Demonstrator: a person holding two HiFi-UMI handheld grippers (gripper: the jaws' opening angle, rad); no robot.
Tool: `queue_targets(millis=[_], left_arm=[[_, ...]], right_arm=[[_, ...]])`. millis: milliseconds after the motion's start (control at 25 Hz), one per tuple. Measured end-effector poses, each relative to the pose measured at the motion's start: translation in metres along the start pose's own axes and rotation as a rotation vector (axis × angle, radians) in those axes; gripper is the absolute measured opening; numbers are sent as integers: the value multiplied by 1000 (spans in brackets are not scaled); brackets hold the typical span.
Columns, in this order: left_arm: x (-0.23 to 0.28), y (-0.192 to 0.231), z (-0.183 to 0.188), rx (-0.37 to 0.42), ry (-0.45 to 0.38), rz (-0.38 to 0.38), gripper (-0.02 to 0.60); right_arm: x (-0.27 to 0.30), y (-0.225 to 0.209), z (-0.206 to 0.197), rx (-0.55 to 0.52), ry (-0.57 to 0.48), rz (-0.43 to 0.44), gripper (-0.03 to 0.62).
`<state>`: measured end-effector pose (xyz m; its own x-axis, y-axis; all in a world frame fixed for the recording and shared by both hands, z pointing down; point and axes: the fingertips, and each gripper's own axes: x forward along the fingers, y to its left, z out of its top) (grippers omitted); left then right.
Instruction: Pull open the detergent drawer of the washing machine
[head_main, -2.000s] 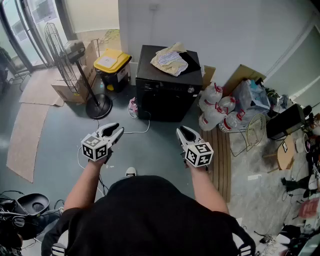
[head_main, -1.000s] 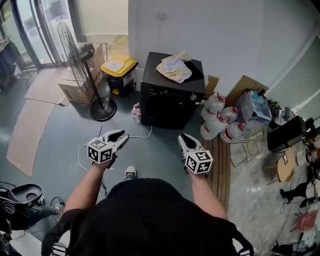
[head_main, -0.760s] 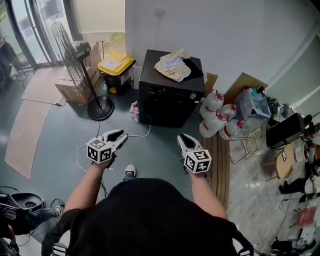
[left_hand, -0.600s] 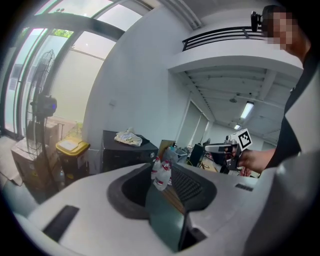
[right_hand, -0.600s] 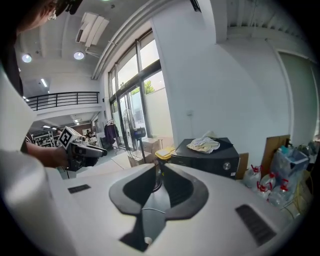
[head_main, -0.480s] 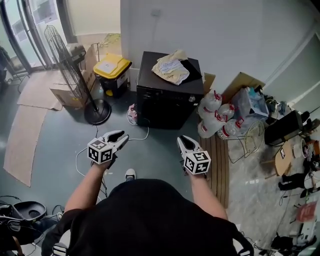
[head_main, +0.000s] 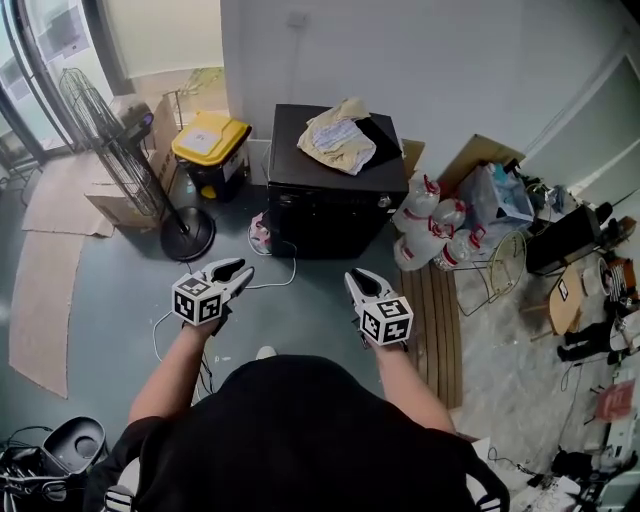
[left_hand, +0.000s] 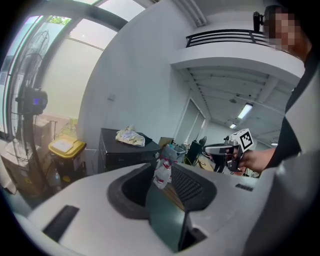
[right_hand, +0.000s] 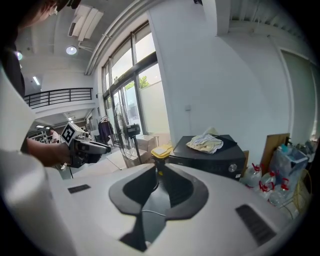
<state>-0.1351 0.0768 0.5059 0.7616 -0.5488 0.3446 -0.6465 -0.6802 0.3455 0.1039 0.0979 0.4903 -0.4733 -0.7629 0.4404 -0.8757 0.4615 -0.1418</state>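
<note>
The black washing machine (head_main: 335, 185) stands against the white wall, a crumpled cloth (head_main: 335, 135) on its lid and a silver knob (head_main: 383, 201) on its front panel. I cannot make out the detergent drawer from here. Both grippers hang over the grey floor well short of the machine, with nothing between their fingers. My left gripper (head_main: 245, 270) is shut and points toward the machine's left side. My right gripper (head_main: 352, 277) is shut and points toward its right side. The left gripper view shows the machine (left_hand: 120, 150) beyond the gripper (left_hand: 161, 167). The right gripper view shows it (right_hand: 210, 160) beyond the gripper (right_hand: 158, 170).
A standing fan (head_main: 120, 150) and a yellow-lidded bin (head_main: 208, 140) stand left of the machine. Large water bottles (head_main: 430, 230) crowd its right side. A white cable (head_main: 270, 275) trails over the floor in front. Wooden slats (head_main: 440, 320) lie to my right.
Both grippers have moved forward toward the washing machine, which now looks nearer. Their jaws stayed as they were and took hold of nothing.
</note>
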Motion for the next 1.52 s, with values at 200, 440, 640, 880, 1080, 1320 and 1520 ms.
queue_targets(millis=[200,440,640,880,1080,1320,1520], left_arm=[[14,28,14,10,18,-37,132],[25,65,34,12,11,-60,132],[30,89,45,26,17,-80,132],[27,106,42,23,31,-95,133],[27,112,34,7,33,-94,133],[31,113,27,-4,61,-86,133],[35,116,31,-4,60,-59,132]], right_arm=[[23,-3,11,16,2,-35,54],[46,-9,20,33,2,-86,55],[61,-11,26,45,2,-124,55],[76,0,25,48,20,-133,58],[82,-1,18,46,39,-133,60],[89,-9,15,66,42,-126,61],[102,-19,10,76,52,-96,61]])
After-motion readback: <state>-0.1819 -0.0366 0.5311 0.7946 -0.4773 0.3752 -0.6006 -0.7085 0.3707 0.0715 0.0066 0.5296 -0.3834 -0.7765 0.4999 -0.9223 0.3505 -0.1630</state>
